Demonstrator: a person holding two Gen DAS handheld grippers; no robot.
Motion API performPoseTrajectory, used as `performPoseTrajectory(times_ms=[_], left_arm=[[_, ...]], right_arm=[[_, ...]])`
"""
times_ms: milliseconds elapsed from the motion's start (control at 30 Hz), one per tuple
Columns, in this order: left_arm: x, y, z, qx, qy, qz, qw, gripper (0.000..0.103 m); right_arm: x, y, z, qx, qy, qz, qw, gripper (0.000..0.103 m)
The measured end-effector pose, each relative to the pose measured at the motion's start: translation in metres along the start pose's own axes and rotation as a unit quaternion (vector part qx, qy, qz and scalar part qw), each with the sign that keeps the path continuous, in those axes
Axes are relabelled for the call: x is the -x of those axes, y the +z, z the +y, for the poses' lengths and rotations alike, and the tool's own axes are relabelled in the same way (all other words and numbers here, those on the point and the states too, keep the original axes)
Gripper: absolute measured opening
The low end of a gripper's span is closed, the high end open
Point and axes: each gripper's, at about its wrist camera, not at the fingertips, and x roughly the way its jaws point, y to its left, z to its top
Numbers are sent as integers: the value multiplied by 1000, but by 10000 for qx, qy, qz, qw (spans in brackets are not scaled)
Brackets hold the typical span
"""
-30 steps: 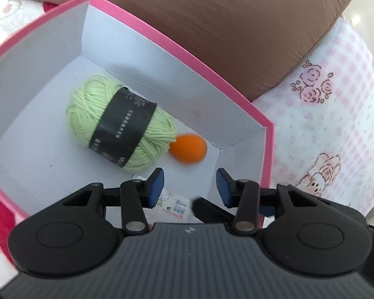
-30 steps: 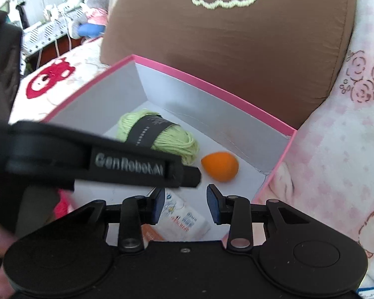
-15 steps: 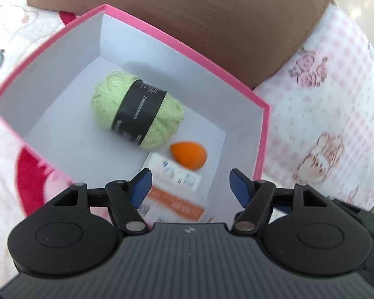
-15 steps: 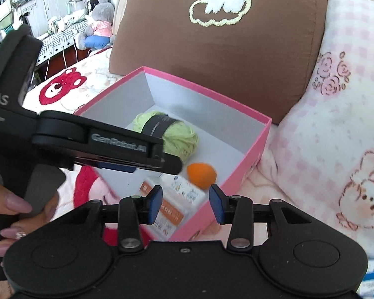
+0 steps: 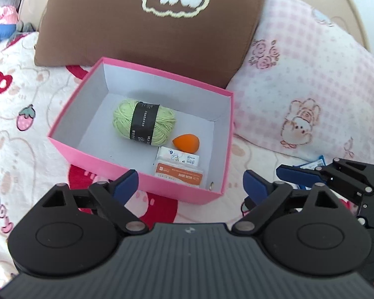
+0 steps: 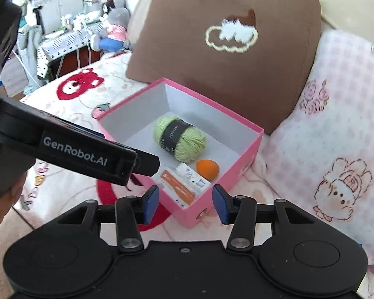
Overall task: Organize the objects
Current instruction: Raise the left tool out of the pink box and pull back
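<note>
A pink box (image 5: pixel 92 154) (image 6: pixel 227 182) with a white inside sits on the bed. It holds a green yarn ball (image 5: pixel 144 122) (image 6: pixel 180 140) with a black band, an orange teardrop sponge (image 5: pixel 185 143) (image 6: pixel 207 169) and a white and orange packet (image 5: pixel 179 168) (image 6: pixel 183 184). My left gripper (image 5: pixel 190 186) is open and empty, above and in front of the box. My right gripper (image 6: pixel 185 203) is open and empty near the box's front right corner; it also shows in the left wrist view (image 5: pixel 319 174).
A brown cushion (image 5: pixel 149 22) (image 6: pixel 227 54) leans behind the box. A pink checked pillow (image 5: pixel 306 87) (image 6: pixel 336 137) lies to the right. A blue and white packet (image 5: pixel 314 163) lies on the bed by the right gripper. Plush toys (image 6: pixel 112 30) stand far left.
Both grippers have pulled back and up from the box. The left jaws have opened wider, and the packet now lies in the box beside the sponge.
</note>
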Motion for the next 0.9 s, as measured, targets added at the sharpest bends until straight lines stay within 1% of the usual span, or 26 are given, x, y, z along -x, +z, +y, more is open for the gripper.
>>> performPoseTrajectory(times_ms=[33, 100, 133, 200, 267, 333, 367, 400, 433, 567, 633, 767, 833, 900], left_arm=[[8, -2, 0, -5, -29, -39, 10000, 91], [21, -8, 2, 123, -186, -73, 9997, 91], [26, -12, 2, 187, -198, -75, 9996, 91], [35, -19, -1, 164, -183, -78, 9997, 91], [43, -24, -3, 132, -176, -63, 9997, 91], [51, -29, -6, 109, -161, -74, 9998, 91], [55, -31, -8, 103, -174, -62, 9998, 92], [57, -33, -9, 96, -199, -38, 9997, 96], [60, -36, -10, 98, -206, -18, 9997, 101], [67, -47, -18, -16, -167, 60, 9998, 101], [70, -52, -23, -37, -104, 101, 9999, 102], [77, -62, -30, -73, -151, 116, 9998, 103], [77, -64, -33, -103, -214, 229, 9995, 103], [75, -65, -37, -84, -157, 343, 9993, 103]], right_arm=[[6, 0, 2, 17, 24, -26, 10000, 64], [18, -2, 6, 47, -5, -116, 9999, 70], [23, -5, 9, 52, -21, -156, 9999, 71], [31, -9, 13, 0, -20, -183, 9998, 71], [39, -12, 16, -65, 45, -214, 9997, 73], [46, -15, 19, -125, 75, -244, 9996, 84], [50, -17, 20, -139, 84, -236, 9996, 87], [52, -18, 22, -115, 87, -207, 9997, 89], [54, -20, 25, -63, 71, -153, 9998, 89], [63, -27, 29, -69, -107, -86, 9999, 90], [69, -31, 27, -117, -124, -72, 9998, 91], [80, -40, 26, -109, -141, -61, 9998, 92], [86, -46, 24, -147, -125, -23, 9998, 92], [92, -52, 20, -188, -138, -14, 9997, 92]])
